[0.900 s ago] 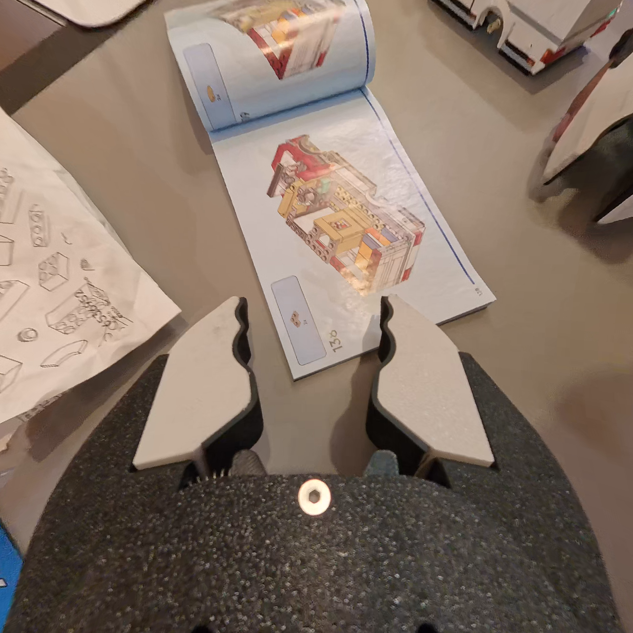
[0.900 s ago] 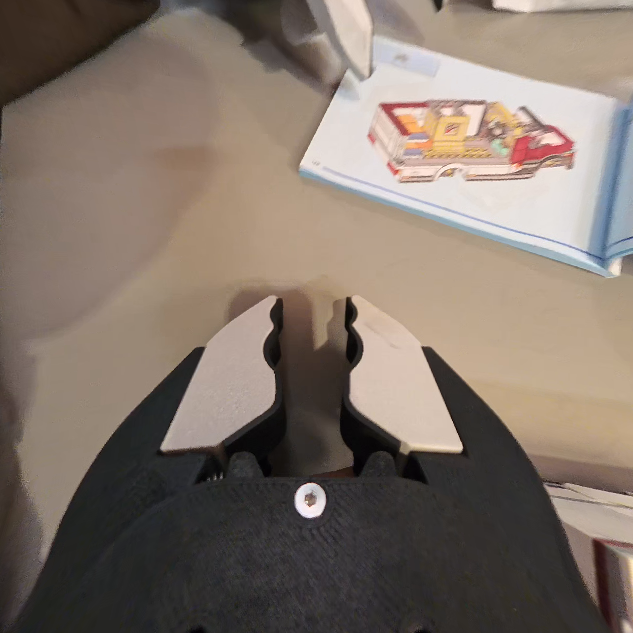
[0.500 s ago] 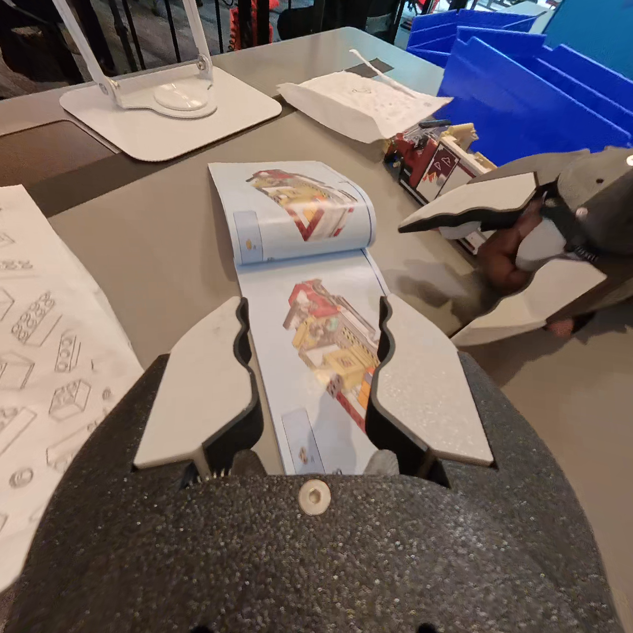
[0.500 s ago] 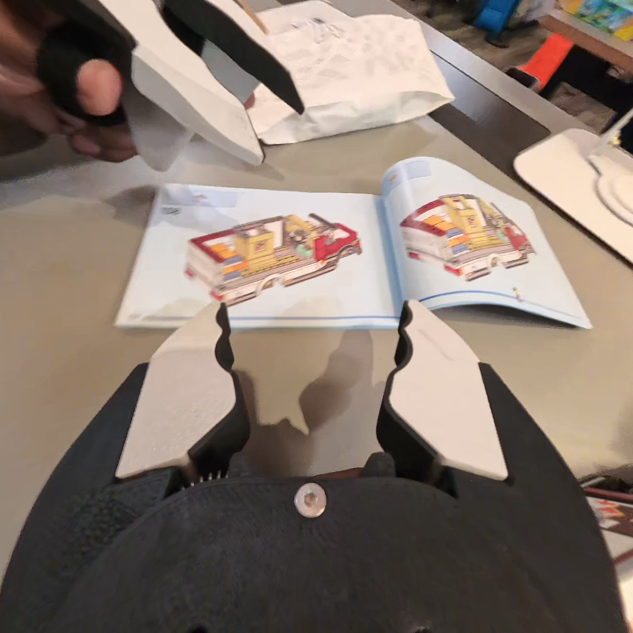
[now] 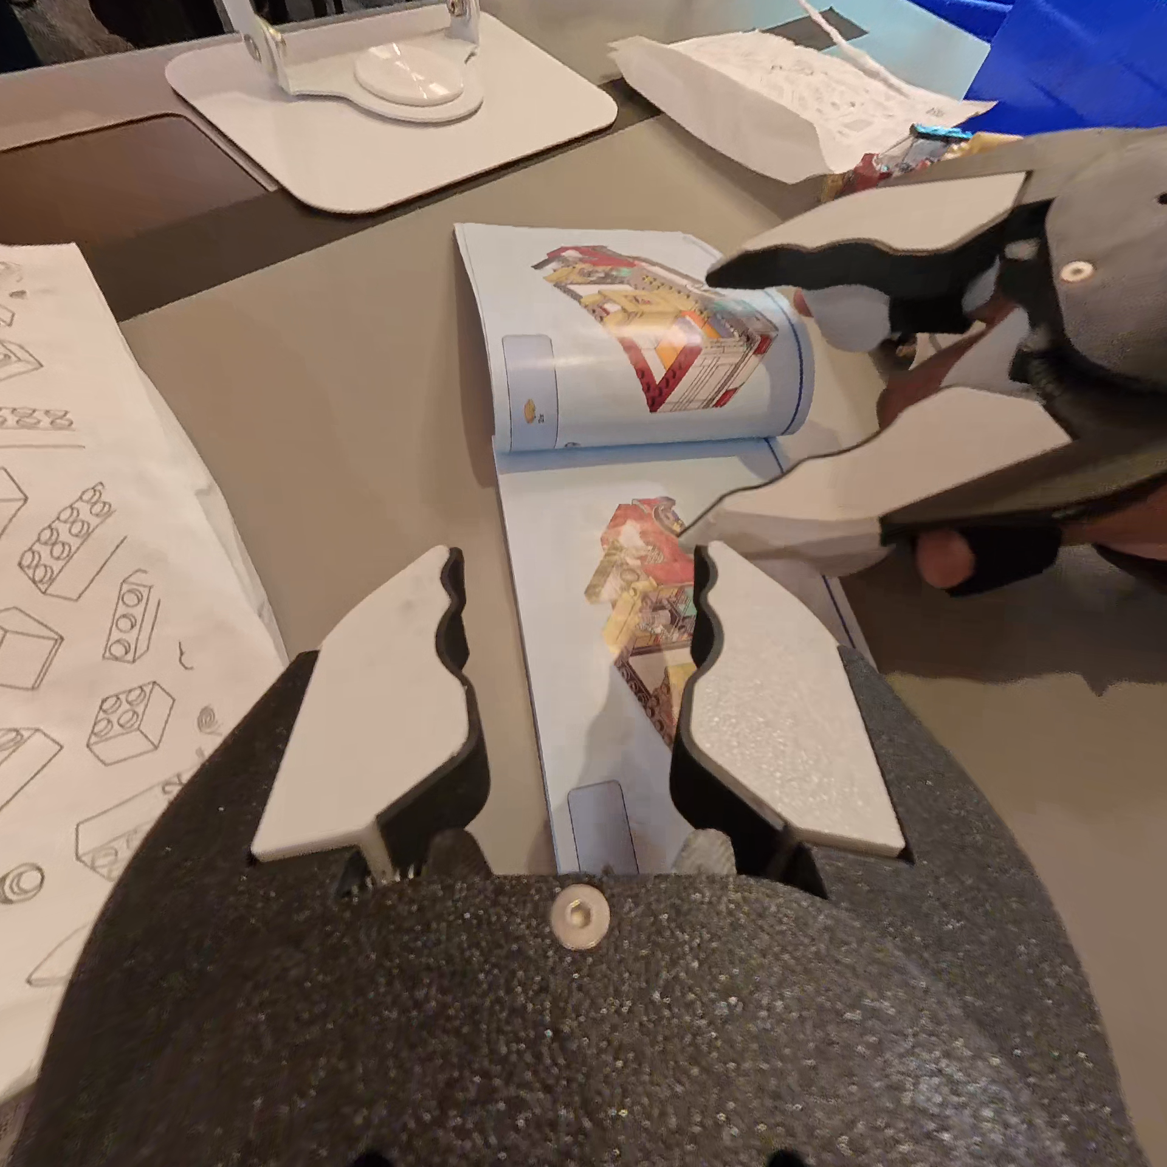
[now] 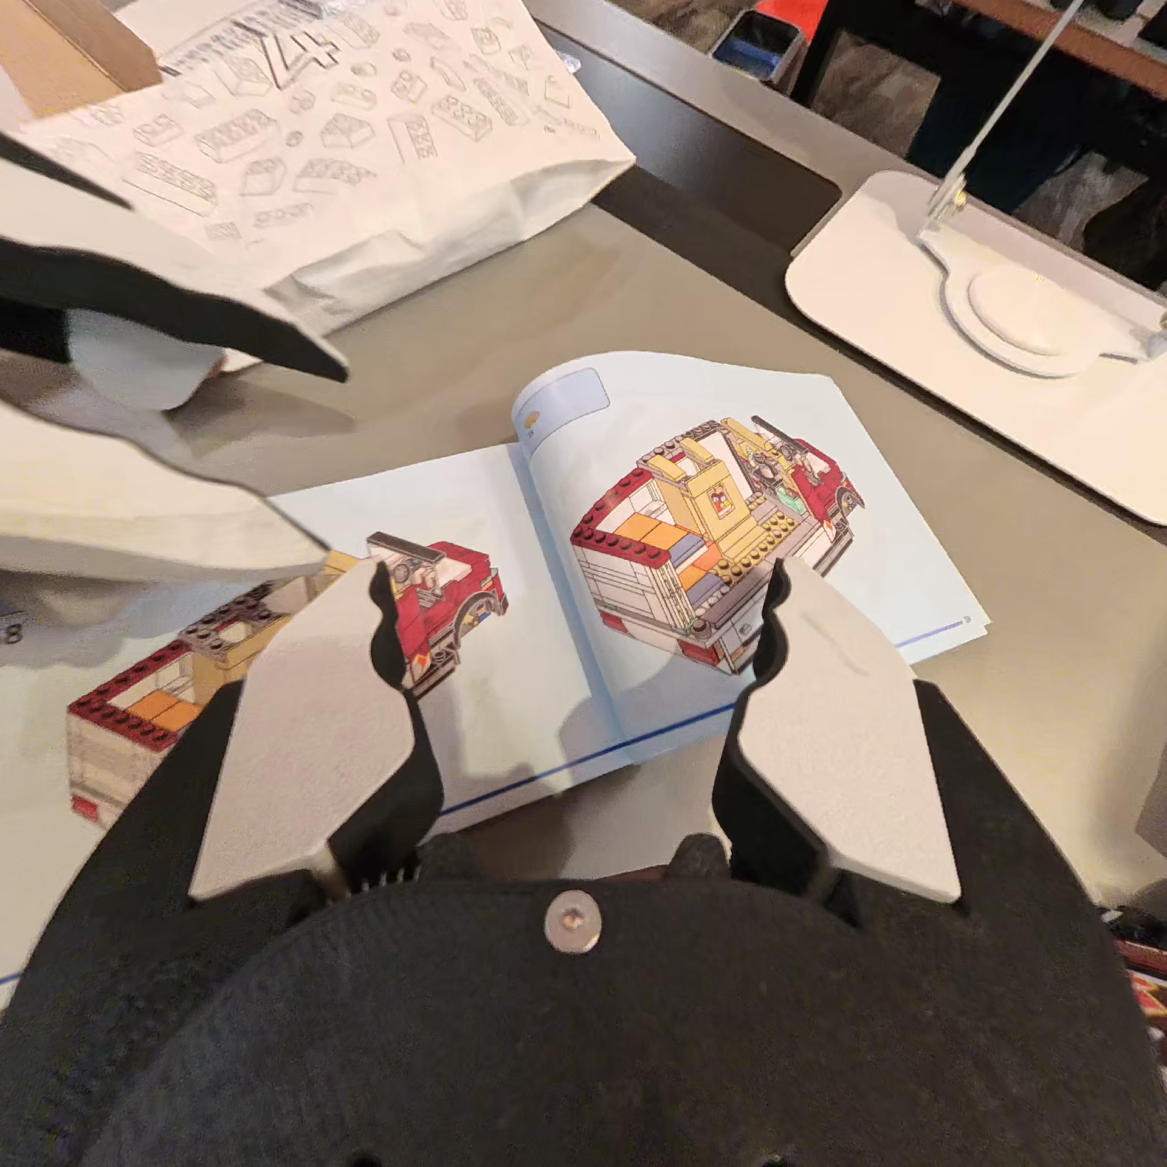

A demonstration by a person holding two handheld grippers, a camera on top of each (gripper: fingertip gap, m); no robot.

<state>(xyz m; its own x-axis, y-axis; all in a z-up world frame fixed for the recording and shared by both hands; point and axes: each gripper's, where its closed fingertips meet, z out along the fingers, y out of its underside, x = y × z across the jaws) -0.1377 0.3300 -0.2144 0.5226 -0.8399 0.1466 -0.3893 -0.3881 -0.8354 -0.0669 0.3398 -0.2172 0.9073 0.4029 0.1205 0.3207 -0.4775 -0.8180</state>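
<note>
The open instruction booklet [image 6: 480,631] lies flat on the grey table [image 6: 1042,631] beneath both grippers; the left gripper [image 5: 571,556] and right gripper [image 6: 578,568] hover above it, fingers apart (nothing gripped).

The pale-blue paper booklet [image 6: 631,568] shows a red, yellow and white brick truck. The white paper bag [image 6: 353,158] carries grey outline drawings of bricks. The tabletop [image 5: 353,404] is matte grey-beige, the flat stand base [image 5: 391,120] plain white, the bin [image 5: 1086,57] bright blue.
</note>
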